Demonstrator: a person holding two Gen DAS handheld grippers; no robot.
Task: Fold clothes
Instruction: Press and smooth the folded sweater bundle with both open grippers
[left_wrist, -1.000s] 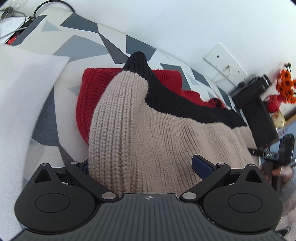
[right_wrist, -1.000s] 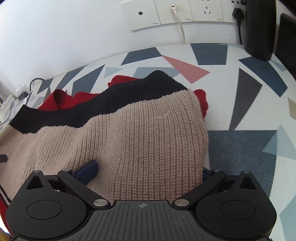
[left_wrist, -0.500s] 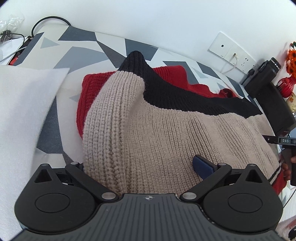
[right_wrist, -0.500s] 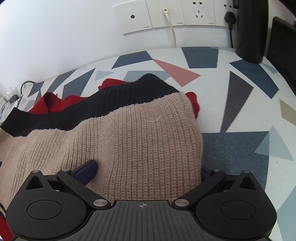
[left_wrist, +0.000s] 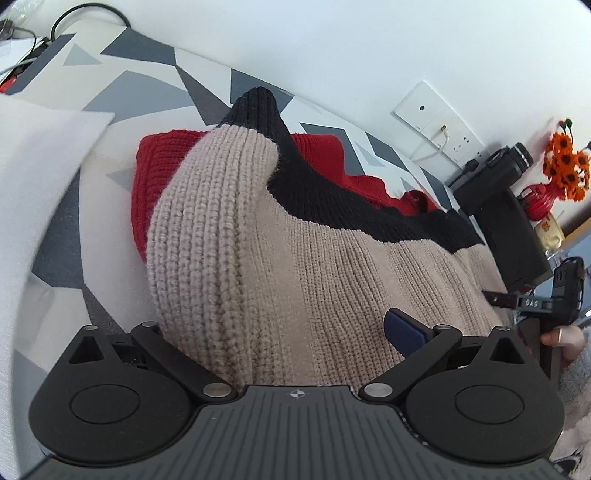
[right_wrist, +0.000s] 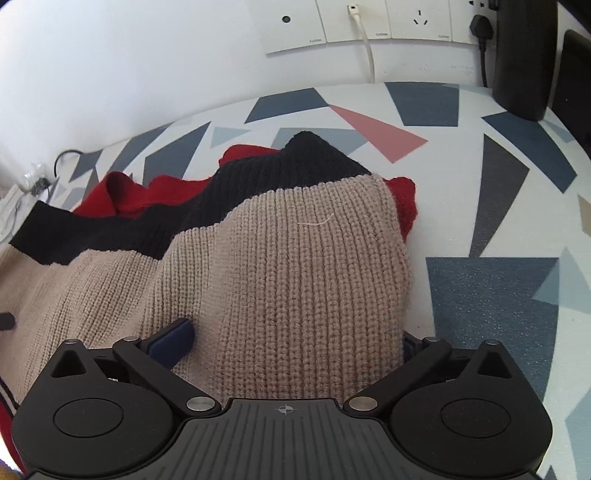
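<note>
A beige knit sweater (left_wrist: 295, 258) with a black band and a red part (left_wrist: 155, 173) lies on the patterned tabletop (left_wrist: 66, 258). Its beige panel is folded over the red part. My left gripper (left_wrist: 275, 328) is shut on a thick fold of it. The blue pad (left_wrist: 402, 328) rests on the knit, and the other finger is hidden under the fabric. In the right wrist view the same sweater (right_wrist: 295, 258) bunches between the fingers of my right gripper (right_wrist: 290, 336), which is shut on it. That gripper also shows at the left view's right edge, held by a hand (left_wrist: 565, 339).
A white foam sheet (left_wrist: 37, 184) lies at the left. Wall sockets (right_wrist: 332, 22) with a plugged white cable line the back wall. A black device (right_wrist: 524, 55) stands at the right, with orange flowers (left_wrist: 565, 166) behind it. Cables (right_wrist: 37, 181) lie at the far left.
Both views shift slightly as the grippers carry the sweater edge. The knit stays in the same place between the fingers, and neither grip has changed.
</note>
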